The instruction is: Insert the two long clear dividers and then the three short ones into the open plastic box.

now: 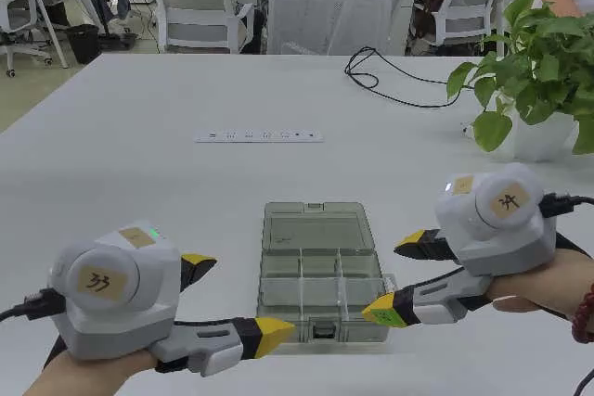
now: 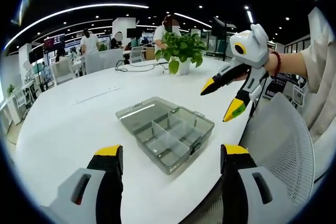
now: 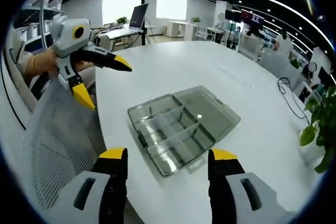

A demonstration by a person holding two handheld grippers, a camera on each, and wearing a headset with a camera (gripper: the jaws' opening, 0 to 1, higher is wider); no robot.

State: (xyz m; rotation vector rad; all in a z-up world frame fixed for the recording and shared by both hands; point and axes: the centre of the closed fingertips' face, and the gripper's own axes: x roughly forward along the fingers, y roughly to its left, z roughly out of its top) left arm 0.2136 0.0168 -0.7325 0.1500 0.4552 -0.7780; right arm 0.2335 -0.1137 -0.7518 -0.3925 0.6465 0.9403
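While both pairs of jaws stand wide and empty, my left gripper [image 1: 237, 296] and right gripper [image 1: 392, 277] flank the open plastic box [image 1: 263, 296]. It sits on the white table [image 1: 139, 173] between their tips, near both. Going by the two gripper views, neither touches it.

The main risk, as I judge it, is a bump. The box looks light and thin-walled on a smooth top, so a yellow tip drifting inward could skid or spin it. A tip dipping into it could also lever a divider out of its slot. Clear plastic is hard to read against the grey, which makes a misjudged reach more likely. Pressing on the lid [image 1: 316, 227], which lies flat on the far side of the box from my hands, could tip the whole thing.

Inside the box, clear dividers [image 1: 320, 277] already stand in a grid. The long ones run from one gripper toward the other and shorter pieces cross them. I cannot count them for certain. The compartments [image 2: 176, 141] between them look bare.
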